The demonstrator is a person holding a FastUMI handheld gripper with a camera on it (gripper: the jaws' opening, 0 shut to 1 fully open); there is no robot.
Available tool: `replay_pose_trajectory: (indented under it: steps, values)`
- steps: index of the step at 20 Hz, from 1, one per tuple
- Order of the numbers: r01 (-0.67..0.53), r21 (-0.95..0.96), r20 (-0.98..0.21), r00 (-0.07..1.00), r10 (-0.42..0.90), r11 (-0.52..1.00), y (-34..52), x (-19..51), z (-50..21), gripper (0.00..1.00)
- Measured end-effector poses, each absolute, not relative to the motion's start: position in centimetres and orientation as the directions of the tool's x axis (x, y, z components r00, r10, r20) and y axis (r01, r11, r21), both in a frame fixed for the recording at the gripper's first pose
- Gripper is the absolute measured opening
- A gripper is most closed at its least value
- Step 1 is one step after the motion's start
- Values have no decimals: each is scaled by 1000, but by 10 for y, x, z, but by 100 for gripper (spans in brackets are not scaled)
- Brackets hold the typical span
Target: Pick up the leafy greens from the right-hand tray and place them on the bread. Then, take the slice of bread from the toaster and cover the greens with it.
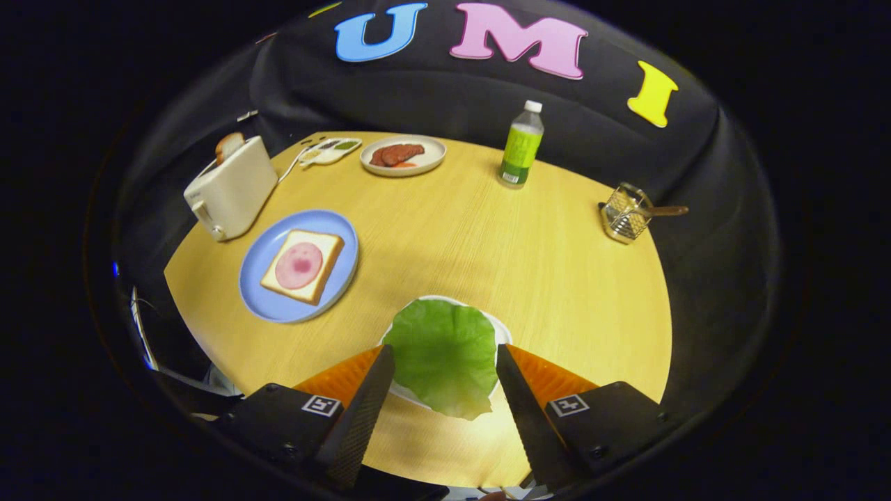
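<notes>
We see a round wooden table carrying several containers. Nearest the gripper, a white tray holds one broad leaf of leafy greens that covers nearly all of it and overhangs its near rim. To the left, well apart from the tray, a blue plate carries a slice of bread topped with a round of pink ham. Just beyond that plate stands a white toaster with a second bread slice poking from its slot. Farther back sit a small white plate of dark meat slices, a flat palette-like dish, a green bottle and a wire basket with a wooden handle.

We find the gripper angled down over the tray, its jaws spread wide, one finger on either side of the leaf. We cannot tell whether the fingers touch it.
</notes>
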State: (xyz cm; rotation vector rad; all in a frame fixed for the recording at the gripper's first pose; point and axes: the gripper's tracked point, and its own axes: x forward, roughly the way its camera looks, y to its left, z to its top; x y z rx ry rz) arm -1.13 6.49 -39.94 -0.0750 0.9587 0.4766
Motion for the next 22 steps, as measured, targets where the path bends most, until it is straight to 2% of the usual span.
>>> replay_pose_trajectory:
  steps: [6,12,16,17,20,22]
  values:
    - [-507,166,-856,351,378,846,76,-8,-445,87]
    - [-523,214,-883,257,392,825,85,-5,-473,83]
    - [-538,203,-899,230,374,818,82,-6,-472,74]
    - [-538,204,-898,230,375,818,83,-6,-473,69]
    - [-545,205,-895,231,381,813,83,-6,-470,13]
    - [-531,217,-897,223,382,819,81,-6,-470,7]
